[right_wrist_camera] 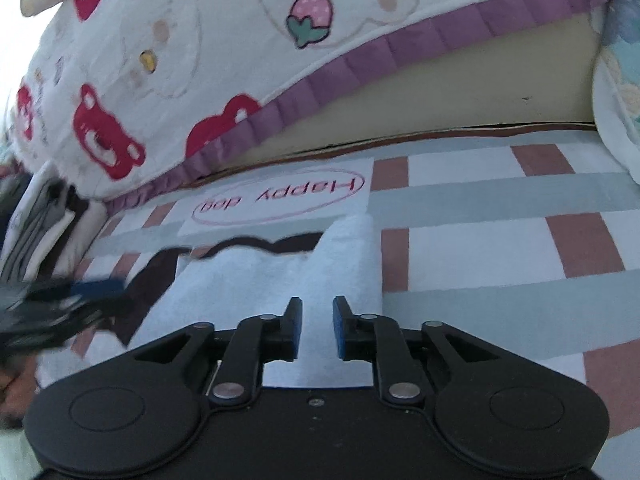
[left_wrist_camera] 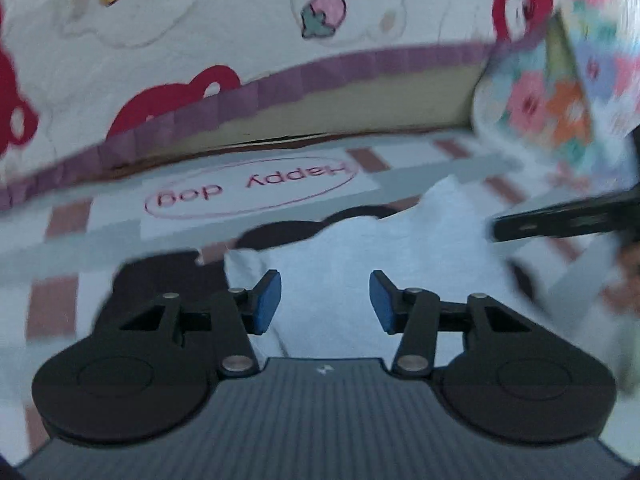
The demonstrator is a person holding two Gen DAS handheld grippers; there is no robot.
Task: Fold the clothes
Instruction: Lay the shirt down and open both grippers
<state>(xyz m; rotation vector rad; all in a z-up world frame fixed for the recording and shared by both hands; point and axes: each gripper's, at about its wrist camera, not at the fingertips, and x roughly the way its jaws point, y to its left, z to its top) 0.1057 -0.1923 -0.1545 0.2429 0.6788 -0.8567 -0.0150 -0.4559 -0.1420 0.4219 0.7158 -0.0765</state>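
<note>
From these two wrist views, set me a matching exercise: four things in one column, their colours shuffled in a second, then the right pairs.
Things:
1. folded garment under the right gripper
2. garment lying under it
3. frill along the quilt edge
4. strawberry print on the quilt

Colours:
A. purple
B. pink with a green leaf
C. light blue
D. black

Pairs: 1-C, 2-D, 3-A, 4-B

Both the right gripper and the left gripper hang open over the light blue garment.
</note>
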